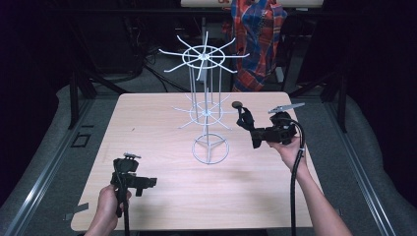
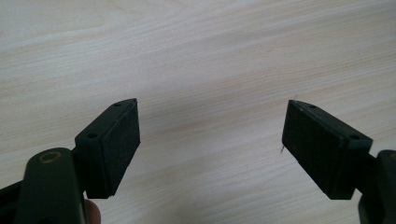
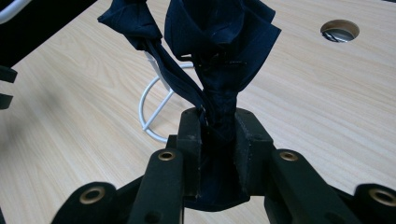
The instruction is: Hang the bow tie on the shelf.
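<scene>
A white wire display rack (image 1: 205, 56) with two tiers of radiating spokes stands on a ring base (image 1: 210, 149) at the table's middle. My right gripper (image 1: 250, 130) is held above the table just right of the lower tier. It is shut on a dark navy piece of fabric (image 1: 244, 118) that sticks up from its jaws. In the right gripper view the fabric (image 3: 219, 42) bunches above the closed right gripper (image 3: 219, 119), with the rack's ring base (image 3: 152, 105) behind it. My left gripper (image 1: 146, 184) is near the front left, open and empty (image 2: 212, 112) over bare wood.
The light wooden table (image 1: 147, 123) has a round cable hole (image 1: 237, 104) (image 3: 339, 30) behind the right gripper. A red and blue plaid cloth (image 1: 258, 34) hangs beyond the far edge. Dark frame posts stand at both sides.
</scene>
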